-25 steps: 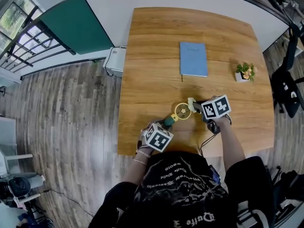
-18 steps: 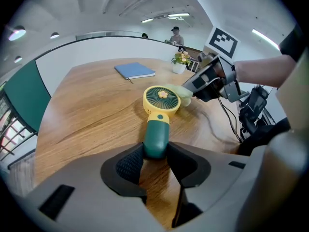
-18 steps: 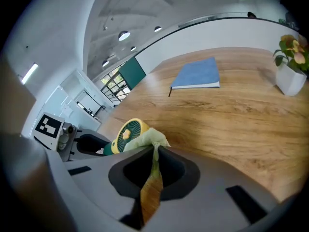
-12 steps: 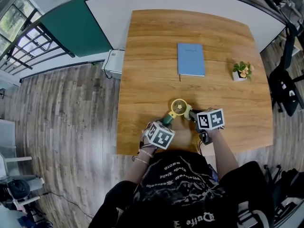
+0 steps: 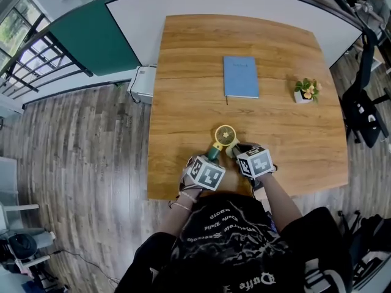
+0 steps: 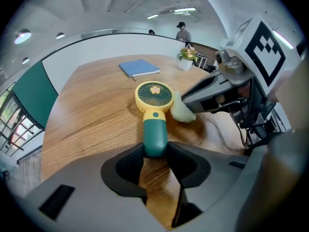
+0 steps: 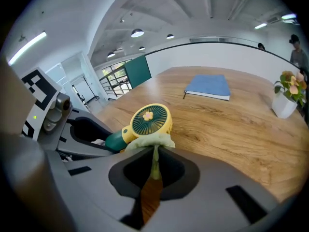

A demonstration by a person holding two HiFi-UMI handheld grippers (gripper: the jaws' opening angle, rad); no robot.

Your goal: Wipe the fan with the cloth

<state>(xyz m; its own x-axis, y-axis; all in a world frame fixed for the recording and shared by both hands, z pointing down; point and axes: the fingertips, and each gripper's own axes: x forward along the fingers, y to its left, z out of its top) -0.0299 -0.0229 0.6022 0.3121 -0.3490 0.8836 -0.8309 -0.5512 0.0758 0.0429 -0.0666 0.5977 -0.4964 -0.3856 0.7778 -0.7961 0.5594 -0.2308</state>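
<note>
The wooden table [image 5: 293,145] spreads out under you, and the fan [image 5: 224,136] is over its near part, just ahead of your two hands. Well beyond the fan a blue notebook [image 5: 241,77] lies flat and closed. Your left gripper [image 6: 155,152] is just behind the fan on your side, its jaws at a middling width and clamped on the dark green handle, one pad on each side. The yellow head with its round grille and small flower points away from you towards the notebook. Your right gripper [image 7: 153,154] comes in just to the right of the fan, angled across towards the head, with its jaws closed to a narrow gap and pinching the cloth. Far off to the right of the fan, and a little beyond it, stands a small potted plant [image 5: 303,90] in a white pot. The pale green cloth [image 7: 150,141] bunches out ahead of the right jaws and appears to press against the lower right rim of the fan head, though the contact itself is hard to make out.
</note>
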